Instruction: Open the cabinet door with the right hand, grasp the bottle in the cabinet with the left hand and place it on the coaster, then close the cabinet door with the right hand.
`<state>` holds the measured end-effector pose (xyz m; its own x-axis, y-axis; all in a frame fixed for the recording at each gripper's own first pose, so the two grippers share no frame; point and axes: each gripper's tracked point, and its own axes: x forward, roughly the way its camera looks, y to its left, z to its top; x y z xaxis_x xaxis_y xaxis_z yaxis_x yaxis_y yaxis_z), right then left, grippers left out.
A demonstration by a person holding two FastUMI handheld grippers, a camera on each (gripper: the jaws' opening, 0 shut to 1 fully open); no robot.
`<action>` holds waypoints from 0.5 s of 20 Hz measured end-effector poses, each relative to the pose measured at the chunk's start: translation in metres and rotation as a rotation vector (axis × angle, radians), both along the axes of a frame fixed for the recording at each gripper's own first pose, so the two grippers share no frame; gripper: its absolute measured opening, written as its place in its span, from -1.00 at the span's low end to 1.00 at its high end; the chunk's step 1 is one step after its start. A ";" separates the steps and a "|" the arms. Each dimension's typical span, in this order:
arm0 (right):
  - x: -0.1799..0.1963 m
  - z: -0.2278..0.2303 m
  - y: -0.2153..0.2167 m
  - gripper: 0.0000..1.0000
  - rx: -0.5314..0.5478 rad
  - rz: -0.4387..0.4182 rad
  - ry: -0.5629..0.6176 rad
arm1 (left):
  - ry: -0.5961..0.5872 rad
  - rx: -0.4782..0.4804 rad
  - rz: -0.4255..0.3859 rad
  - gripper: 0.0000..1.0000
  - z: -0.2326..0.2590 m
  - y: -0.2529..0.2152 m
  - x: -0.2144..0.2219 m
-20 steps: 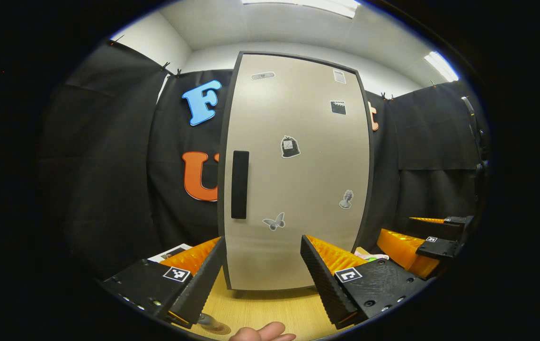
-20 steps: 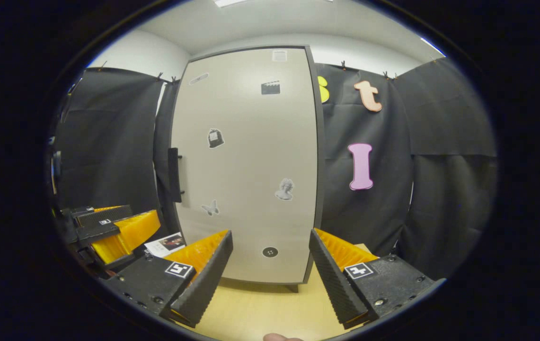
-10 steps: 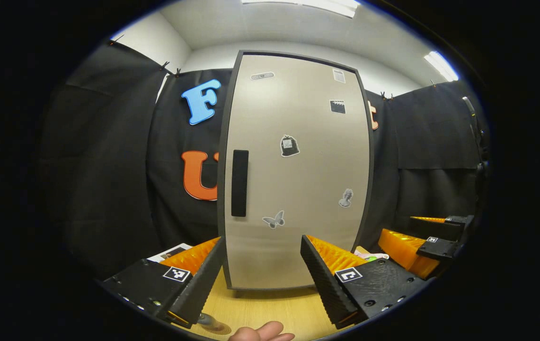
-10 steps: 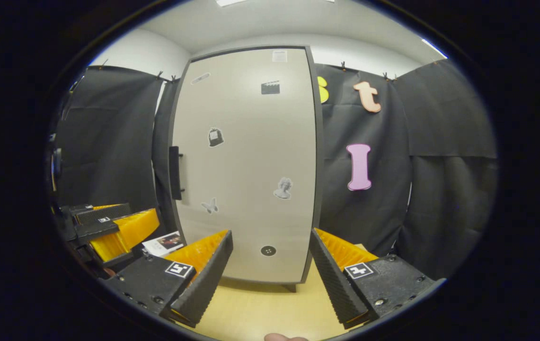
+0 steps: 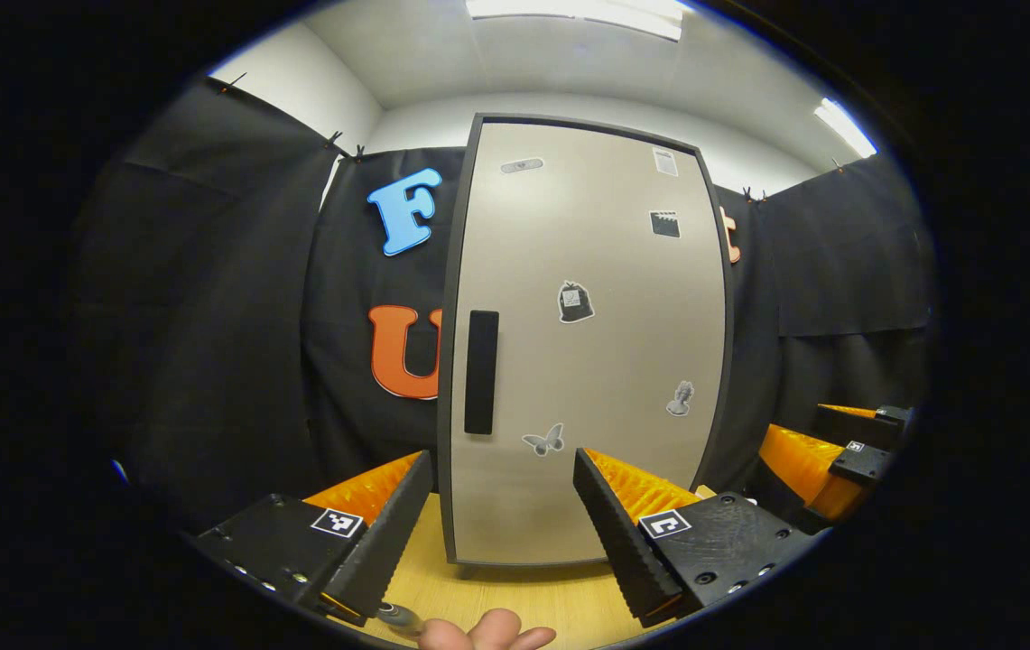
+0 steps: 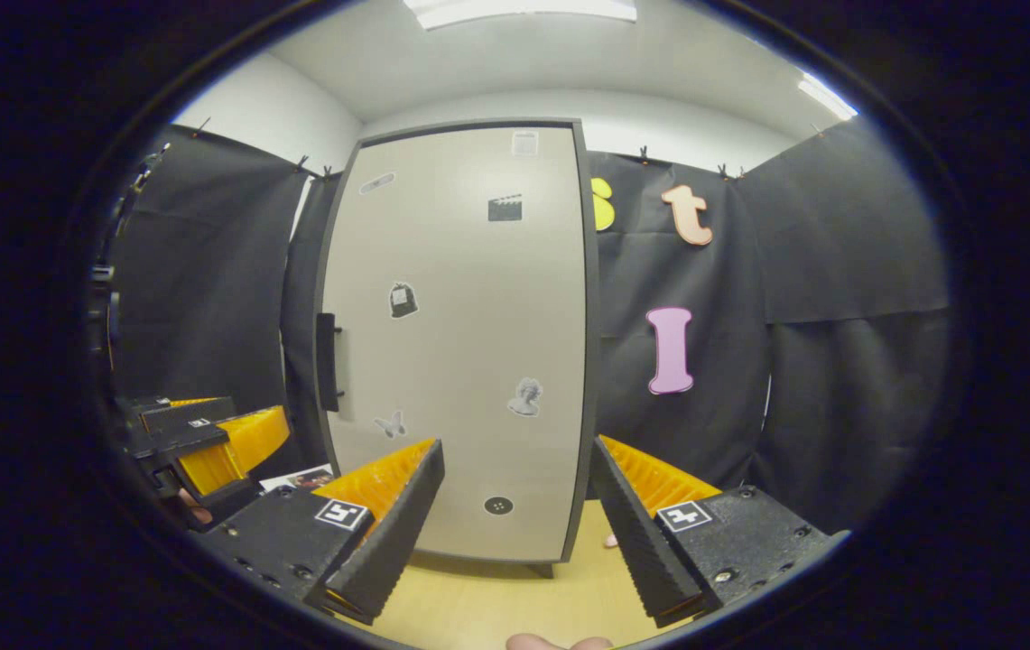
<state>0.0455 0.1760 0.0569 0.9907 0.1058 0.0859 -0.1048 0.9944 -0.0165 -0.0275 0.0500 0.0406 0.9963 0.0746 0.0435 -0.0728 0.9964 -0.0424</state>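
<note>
While both grippers — left gripper (image 5: pixel 503 519), right gripper (image 6: pixel 516 515) — stand wide and empty, the cabinet door (image 6: pixel 460 343) ahead is shut; rigid panel, best gripped by its handle (image 5: pixel 480 372), left of centre.

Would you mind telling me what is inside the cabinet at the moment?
Nothing inside can be seen: the cabinet door is shut and covers the interior. Its front shows a dark handle and several stickers. Whether the bottle is in there cannot be told.

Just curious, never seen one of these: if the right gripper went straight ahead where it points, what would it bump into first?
Probably the closed cabinet door, low down near its round sticker; the open right gripper holds nothing.
</note>
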 end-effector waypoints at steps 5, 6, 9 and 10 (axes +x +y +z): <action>0.000 -0.007 0.008 1.00 -0.028 0.025 0.024 | -0.032 0.032 -0.001 0.90 0.006 -0.003 -0.002; 0.000 -0.008 0.010 1.00 -0.034 0.031 0.026 | -0.041 0.038 0.007 0.90 0.009 0.000 -0.003; -0.002 -0.009 0.011 1.00 -0.037 0.034 0.030 | -0.060 0.035 0.009 0.90 0.013 -0.001 -0.005; -0.002 -0.008 0.010 1.00 -0.033 0.033 0.027 | -0.062 0.034 0.014 0.90 0.015 0.000 -0.007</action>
<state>0.0433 0.1857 0.0487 0.9885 0.1412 0.0551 -0.1387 0.9893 -0.0461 -0.0347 0.0503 0.0556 0.9905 0.0856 0.1081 -0.0846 0.9963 -0.0132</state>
